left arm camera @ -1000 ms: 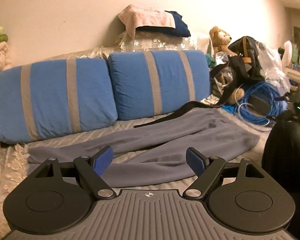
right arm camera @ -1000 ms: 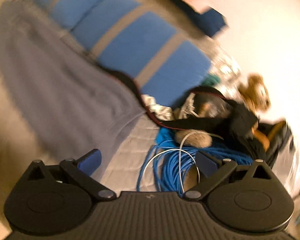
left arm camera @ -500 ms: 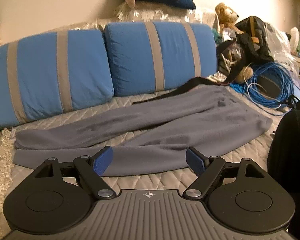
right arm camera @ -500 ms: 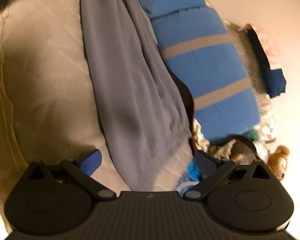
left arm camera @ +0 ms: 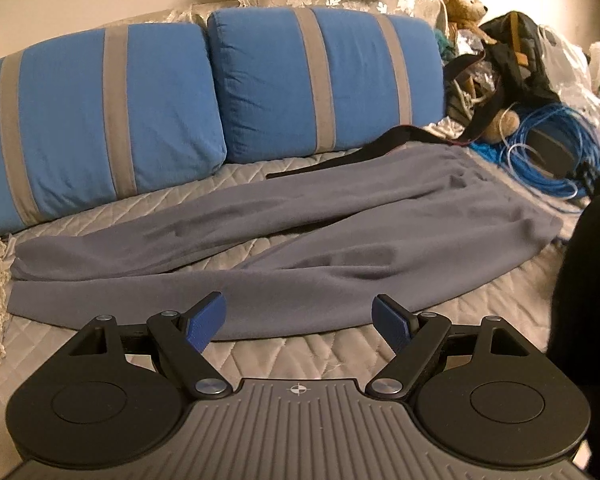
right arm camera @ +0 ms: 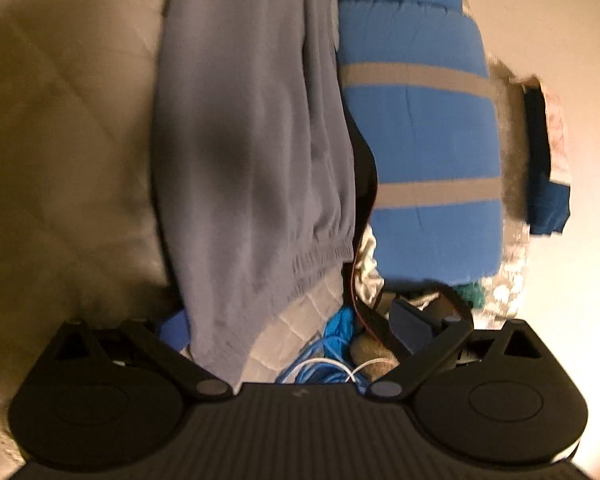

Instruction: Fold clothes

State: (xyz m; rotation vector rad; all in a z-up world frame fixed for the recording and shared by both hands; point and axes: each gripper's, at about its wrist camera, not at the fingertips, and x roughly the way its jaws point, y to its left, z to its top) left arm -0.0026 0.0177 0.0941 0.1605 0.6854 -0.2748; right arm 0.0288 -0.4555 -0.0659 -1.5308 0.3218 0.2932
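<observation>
- The grey fleece trousers (left arm camera: 300, 240) lie flat on the quilted grey bed cover (left arm camera: 300, 356), spread full length. This is judged the starting layout for a fold, since no part is yet doubled over.
- Long axis: it runs along the front of the two blue cushions with grey stripes (left arm camera: 316, 80), parallel to them. The gathered elastic waistband (right arm camera: 320, 260) points toward the coil of blue cable (left arm camera: 548, 152); the leg hems point toward the opposite end, below the far cushion.
- The two legs lie side by side, with a narrow gap opening between them midway. The far leg lies just beside the cushions.
- A black strap (left arm camera: 340, 160) lies between the cushions and the trousers, touching the garment's far edge near the waistband.
- Left gripper (left arm camera: 300, 320): jaws stand wide and hold nothing. It hovers over the near edge of the trousers, about mid-length of the near leg, pointing down at the cloth.
- Right gripper (right arm camera: 296, 328): jaws stand wide apart. It is rolled on its side at the waistband end. The waistband's near corner lies between the fingers, but the pads are not seen pressing on it.
- Judgement: one gripper at each region suggests preparation to pinch the near edge at two points, so that the cloth lifts evenly along its long axis.
- A brown teddy bear (left arm camera: 464, 0) sits beyond the cable, well apart from the trousers.
</observation>
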